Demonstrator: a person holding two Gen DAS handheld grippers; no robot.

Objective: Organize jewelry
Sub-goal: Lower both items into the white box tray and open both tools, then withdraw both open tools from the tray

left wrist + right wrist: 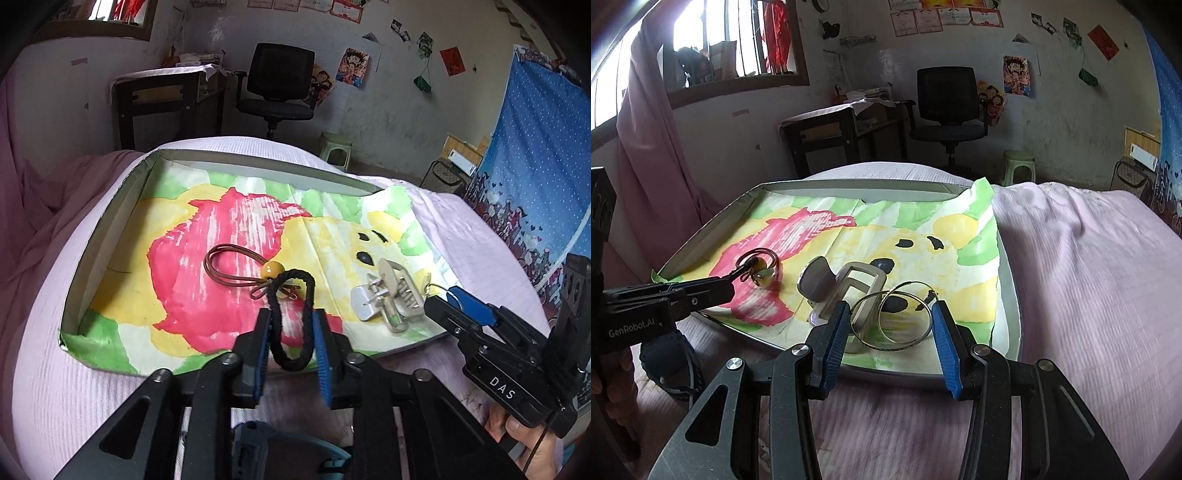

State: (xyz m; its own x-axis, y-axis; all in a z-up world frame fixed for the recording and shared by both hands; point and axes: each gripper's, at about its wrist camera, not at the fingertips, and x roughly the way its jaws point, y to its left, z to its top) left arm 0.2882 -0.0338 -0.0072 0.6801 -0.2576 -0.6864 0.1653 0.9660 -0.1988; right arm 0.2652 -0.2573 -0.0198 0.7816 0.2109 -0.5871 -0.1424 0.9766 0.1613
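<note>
A shallow tray (107,221) lined with a painted paper lies on the pink bed. In the left wrist view my left gripper (291,321) has a black hair tie (291,317) looped between its parted fingers, over the tray's front. A brown cord tie with a yellow bead (271,268) lies just beyond it. A silver hair claw clip (388,295) lies at the right. My right gripper (890,314) is open over the tray's near edge, with thin silver hoop rings (905,321) between its fingers, held by neither. The clip (846,284) lies just beyond.
The pink bedspread (1089,277) spreads to the right and front of the tray (1008,325). A black office chair (949,107), a dark desk (831,129) and a green stool (1015,166) stand beyond the bed. A blue curtain (535,147) hangs at the right.
</note>
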